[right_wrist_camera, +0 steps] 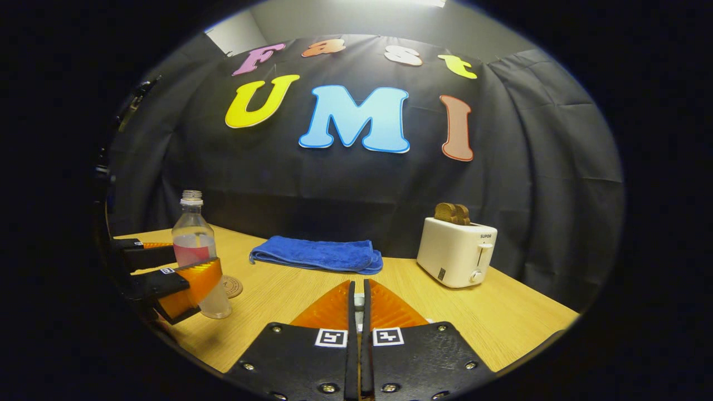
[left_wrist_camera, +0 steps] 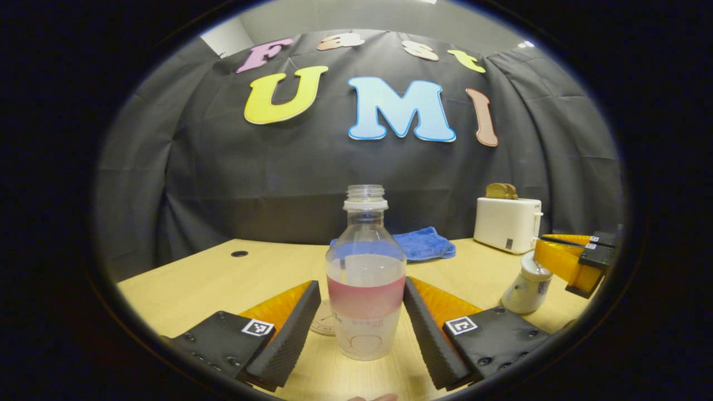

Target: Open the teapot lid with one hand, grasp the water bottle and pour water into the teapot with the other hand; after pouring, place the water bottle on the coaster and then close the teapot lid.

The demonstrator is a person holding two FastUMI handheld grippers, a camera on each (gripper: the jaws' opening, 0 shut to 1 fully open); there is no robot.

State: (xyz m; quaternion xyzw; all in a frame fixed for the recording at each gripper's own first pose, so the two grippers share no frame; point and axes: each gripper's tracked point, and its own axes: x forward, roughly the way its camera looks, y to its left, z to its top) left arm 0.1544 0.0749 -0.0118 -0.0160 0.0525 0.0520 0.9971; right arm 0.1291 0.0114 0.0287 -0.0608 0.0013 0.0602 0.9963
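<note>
The uncapped water bottle [left_wrist_camera: 365, 278] stands upright on the table [left_wrist_camera: 195, 284] between the left gripper's [left_wrist_camera: 362, 328] spread fingers; the teapot [left_wrist_camera: 528, 287] sits near the right edge.

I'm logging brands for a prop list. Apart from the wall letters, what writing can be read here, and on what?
"SUPOR": on the toaster, upper front.
Water bottle print: too blurred to read.
Coaster print: too small to read.
</note>
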